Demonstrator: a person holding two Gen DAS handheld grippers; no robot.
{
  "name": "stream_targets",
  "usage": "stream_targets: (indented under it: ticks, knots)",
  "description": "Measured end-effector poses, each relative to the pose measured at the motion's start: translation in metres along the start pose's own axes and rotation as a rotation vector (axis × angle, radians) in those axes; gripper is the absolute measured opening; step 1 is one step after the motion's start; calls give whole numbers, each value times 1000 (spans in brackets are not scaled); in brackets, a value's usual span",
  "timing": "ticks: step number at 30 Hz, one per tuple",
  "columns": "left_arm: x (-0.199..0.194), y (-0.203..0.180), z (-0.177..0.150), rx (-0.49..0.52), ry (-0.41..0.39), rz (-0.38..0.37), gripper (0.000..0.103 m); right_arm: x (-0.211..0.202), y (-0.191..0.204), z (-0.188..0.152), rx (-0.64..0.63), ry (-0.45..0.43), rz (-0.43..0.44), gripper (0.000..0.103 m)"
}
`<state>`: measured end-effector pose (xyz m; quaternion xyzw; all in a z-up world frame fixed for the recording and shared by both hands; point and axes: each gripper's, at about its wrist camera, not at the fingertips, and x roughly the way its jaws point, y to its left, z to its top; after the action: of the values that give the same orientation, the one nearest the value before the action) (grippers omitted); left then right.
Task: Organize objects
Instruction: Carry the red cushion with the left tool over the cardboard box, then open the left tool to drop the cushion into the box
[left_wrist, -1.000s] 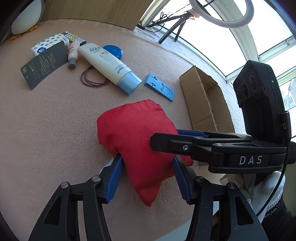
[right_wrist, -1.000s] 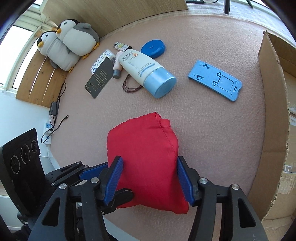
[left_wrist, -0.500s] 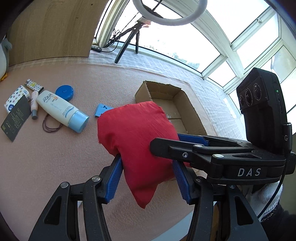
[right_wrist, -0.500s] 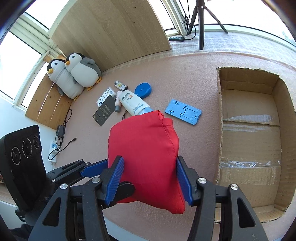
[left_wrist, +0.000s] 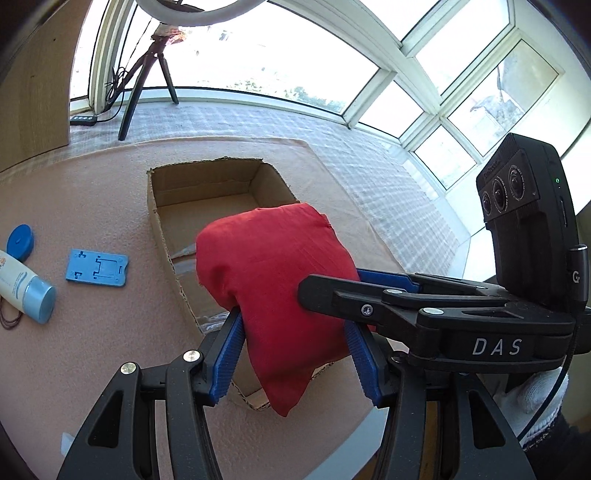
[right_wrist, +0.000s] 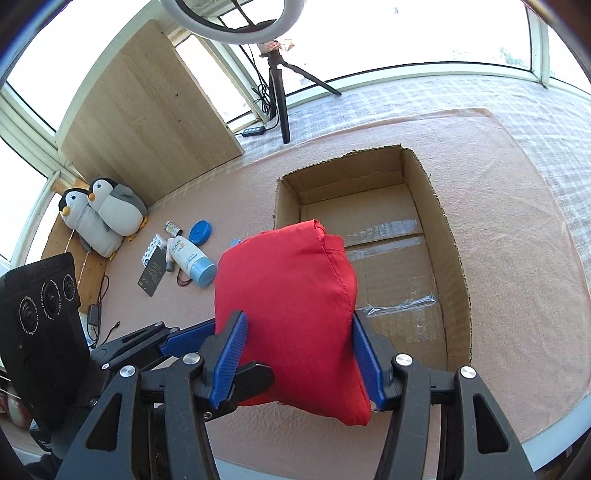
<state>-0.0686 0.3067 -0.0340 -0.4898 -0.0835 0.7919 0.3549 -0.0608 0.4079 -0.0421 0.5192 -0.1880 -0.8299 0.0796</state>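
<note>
Both grippers, left and right, clamp the red cloth pouch over the cardboard box; uneven release could snag it on the rim.

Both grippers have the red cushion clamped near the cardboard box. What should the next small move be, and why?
Probably lower it into the open brown cardboard box. The stuffed red fabric cushion is clamped by the left gripper and right gripper, hanging over the box's near end, and the box looks empty inside.
</note>
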Motion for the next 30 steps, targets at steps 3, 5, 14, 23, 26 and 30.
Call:
stream_targets:
  ticks: [3,5,14,23,26,30]
  knots:
    - [11,-11,3,17,9,-11,58,-7,-15,-1,22,-10,-16,53]
    - [17,-15,5,23,12,-14,58,-11,-22,-1,29,-15,-26,53]
    - [8,-9,5,12,-9,15,59,-25,-33,-1,15,-55,-95,53]
    - [-31,22,-13,-42,-35,56,59,-20,-4,-3,-29,-56,-61,53]
    - [-46,40,-23,-65,-42,82,59,-16,10,-4,-45,-51,-40,53]
    - [-68,72,-40,-119,-45,116,59,-9,29,-9,-60,-40,-13,53]
